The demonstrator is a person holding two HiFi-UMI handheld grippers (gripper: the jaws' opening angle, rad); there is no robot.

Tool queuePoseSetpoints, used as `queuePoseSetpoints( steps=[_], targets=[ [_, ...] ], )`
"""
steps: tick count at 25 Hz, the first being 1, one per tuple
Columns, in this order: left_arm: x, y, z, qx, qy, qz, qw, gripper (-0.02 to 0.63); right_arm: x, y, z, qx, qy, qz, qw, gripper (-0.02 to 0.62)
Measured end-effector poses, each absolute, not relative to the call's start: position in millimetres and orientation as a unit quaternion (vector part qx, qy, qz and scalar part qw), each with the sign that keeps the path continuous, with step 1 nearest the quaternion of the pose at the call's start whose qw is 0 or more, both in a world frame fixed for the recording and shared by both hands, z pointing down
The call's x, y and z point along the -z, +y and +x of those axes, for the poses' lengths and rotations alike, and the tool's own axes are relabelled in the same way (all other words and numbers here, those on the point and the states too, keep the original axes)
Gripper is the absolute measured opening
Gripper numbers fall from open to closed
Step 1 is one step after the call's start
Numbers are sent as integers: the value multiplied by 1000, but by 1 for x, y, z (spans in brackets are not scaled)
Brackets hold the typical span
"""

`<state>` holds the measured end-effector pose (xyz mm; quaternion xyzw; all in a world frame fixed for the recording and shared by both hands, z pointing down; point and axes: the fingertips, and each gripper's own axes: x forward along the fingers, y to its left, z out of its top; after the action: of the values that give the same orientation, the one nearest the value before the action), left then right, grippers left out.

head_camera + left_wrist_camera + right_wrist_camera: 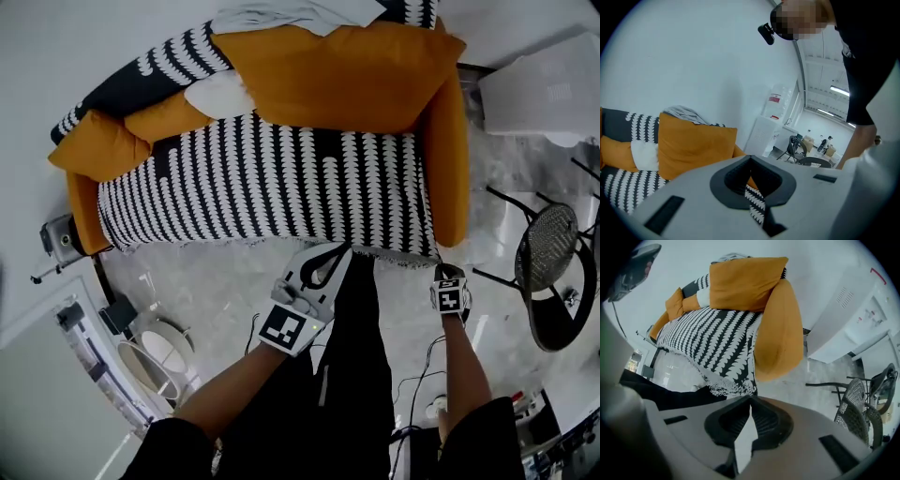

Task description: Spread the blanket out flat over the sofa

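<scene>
Floor: pale marble floor (pixel 216 281) runs along the front of an orange sofa (pixel 450 141) set against a white wall. The person stands at its front edge, towards the right end.
Small cushion (pixel 94 141): tucked into the left end against the arm, probably so that it keeps off the seat cloth.
Blanket (pixel 272 178): black-and-white patterned, it covers the seat from arm to arm, with its hem hanging over the front edge. A darker part climbs the backrest at the left. It looks close to flat already.
Large cushion (pixel 337 75): leans on the backrest, with its lower edge resting on the blanket's rear strip.
Left gripper (pixel 336 258): low at the front hem, where a tug would take out slack. Its jaws meet at the tips and patterned cloth shows in the slit between them. Whether a fold is nipped or merely seen behind, I cannot tell.
Right gripper (pixel 449 274): just below the blanket's front right corner, beside the fringe and apparently clear of it. Its jaws are closed on nothing, and only floor shows between them.
Wire chair (pixel 548 262): well apart on the right, clear of the work.
Stage: judged to be final straightening of the hem.
</scene>
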<state>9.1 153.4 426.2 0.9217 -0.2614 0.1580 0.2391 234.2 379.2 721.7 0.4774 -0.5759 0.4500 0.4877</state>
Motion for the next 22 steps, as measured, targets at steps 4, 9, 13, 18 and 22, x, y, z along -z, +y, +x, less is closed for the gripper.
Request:
queuePoseSetpoints(
  steps=[4, 9, 13, 18, 22],
  targets=[
    [-427, 167, 10, -160, -253, 924, 236, 6, -729, 373, 236, -472, -558, 510, 454, 43],
    [-423, 165, 9, -154, -271, 922, 231, 6, -709, 348, 236, -495, -565, 566, 341, 180],
    [-399, 169, -2, -138, -267, 930, 210, 6, -668, 333, 220, -457, -580, 600, 309, 181],
    [-346, 188, -39, -99, -280, 935, 194, 6, -592, 321, 161, -428, -620, 605, 257, 181],
    [-300, 220, -92, -82, -295, 932, 196, 6, -489, 312, 95, -364, -662, 622, 206, 179]
  ],
)
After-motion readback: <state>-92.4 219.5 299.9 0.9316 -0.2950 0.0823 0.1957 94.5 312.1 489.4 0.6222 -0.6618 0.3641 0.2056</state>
